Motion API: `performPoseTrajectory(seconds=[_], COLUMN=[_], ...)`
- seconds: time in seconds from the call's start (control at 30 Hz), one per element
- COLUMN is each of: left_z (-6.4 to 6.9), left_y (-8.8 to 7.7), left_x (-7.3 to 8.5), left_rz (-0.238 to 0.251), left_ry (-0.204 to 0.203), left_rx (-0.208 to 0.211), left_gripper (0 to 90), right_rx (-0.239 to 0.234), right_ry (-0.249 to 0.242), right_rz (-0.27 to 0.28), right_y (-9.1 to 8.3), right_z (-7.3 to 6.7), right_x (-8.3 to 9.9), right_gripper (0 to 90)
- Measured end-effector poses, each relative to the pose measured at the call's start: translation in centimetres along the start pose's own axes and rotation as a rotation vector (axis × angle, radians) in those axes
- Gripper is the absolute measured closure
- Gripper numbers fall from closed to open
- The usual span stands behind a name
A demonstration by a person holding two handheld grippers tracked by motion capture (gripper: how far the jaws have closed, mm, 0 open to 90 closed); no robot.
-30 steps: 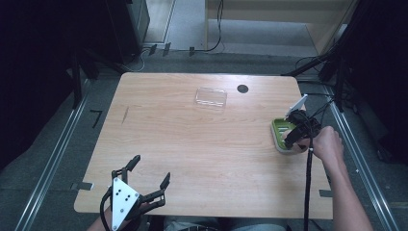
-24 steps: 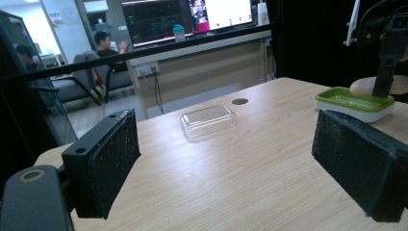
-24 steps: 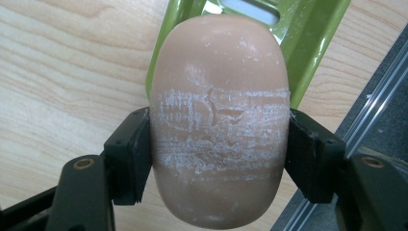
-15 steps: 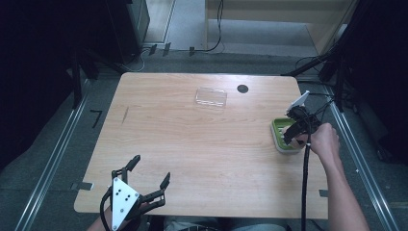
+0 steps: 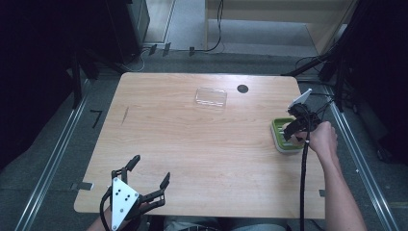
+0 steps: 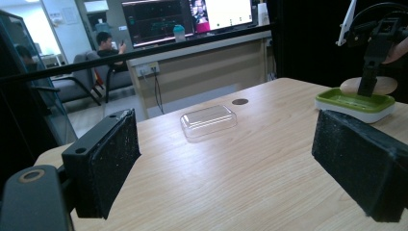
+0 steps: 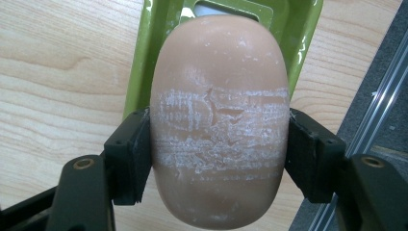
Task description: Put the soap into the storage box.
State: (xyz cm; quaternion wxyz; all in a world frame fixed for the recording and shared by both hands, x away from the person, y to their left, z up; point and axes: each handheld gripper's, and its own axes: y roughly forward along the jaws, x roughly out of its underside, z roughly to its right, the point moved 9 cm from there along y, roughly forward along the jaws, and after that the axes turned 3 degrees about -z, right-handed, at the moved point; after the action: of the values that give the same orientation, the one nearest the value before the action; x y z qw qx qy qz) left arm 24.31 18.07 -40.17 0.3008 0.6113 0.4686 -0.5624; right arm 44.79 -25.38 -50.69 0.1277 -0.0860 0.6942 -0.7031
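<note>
Looking down from the high view, I see my right gripper (image 5: 296, 130) at the right edge of the tabletop (image 5: 202, 144), right over the green soap dish (image 5: 281, 142). My right hand (image 5: 323, 139) holds it from the side away from the dish's left. My left gripper (image 5: 144, 180) is well apart from the dish, at the near left corner of the tabletop, and its fingers are spread wide with nothing between them. A clear plastic lid (image 5: 210, 97) lies flat, far from the dish toward the far edge, and a small dark hole (image 5: 242, 88) sits just beside it.

In the left gripper view, my two black fingers (image 6: 103, 161) stand far apart and hold nothing. The clear plastic lid (image 6: 209, 121) lies between them, farther off. The green soap dish (image 6: 355, 102) is at the right, with my right gripper (image 6: 370, 67) standing on it.

In the right gripper view, my fingers (image 7: 129, 159) are squeezed on both sides of a tan bar of soap (image 7: 219, 120). The soap has white scratchy marks across its middle. The green soap dish (image 7: 159, 48) is just under and behind the soap. I cannot tell if the soap touches the dish.
</note>
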Motion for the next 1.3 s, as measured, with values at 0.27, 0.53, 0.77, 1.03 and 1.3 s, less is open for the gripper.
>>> performPoseTrajectory(seconds=[0.27, 0.53, 0.77, 1.03, 1.3], left_z=[0.0, 0.0, 0.0, 0.0, 0.0], left_y=[0.0, 0.0, 0.0, 0.0, 0.0], left_x=[0.0, 0.0, 0.0, 0.0, 0.0], left_rz=[0.0, 0.001, 0.0, 0.0, 0.001], left_ry=[0.0, 0.0, -0.001, 0.001, 0.002], left_rx=[-0.001, -0.001, 0.0, 0.0, 0.001], left_gripper=[9.9, 9.9, 9.9, 9.9, 9.9], right_rx=[-0.003, -0.022, -0.039, -0.055, -0.068], right_ry=[0.026, 0.05, 0.076, 0.087, 0.108], right_rz=[0.009, 0.01, 0.01, 0.005, 0.008], right_y=[0.2, 0.9, 1.4, 1.9, 2.2], right_z=[0.1, 0.0, 0.3, 0.2, 0.1], right_x=[-0.5, -1.2, -1.5, -1.7, -1.9], right_gripper=[33.5, 33.5, 33.4, 33.4, 33.4])
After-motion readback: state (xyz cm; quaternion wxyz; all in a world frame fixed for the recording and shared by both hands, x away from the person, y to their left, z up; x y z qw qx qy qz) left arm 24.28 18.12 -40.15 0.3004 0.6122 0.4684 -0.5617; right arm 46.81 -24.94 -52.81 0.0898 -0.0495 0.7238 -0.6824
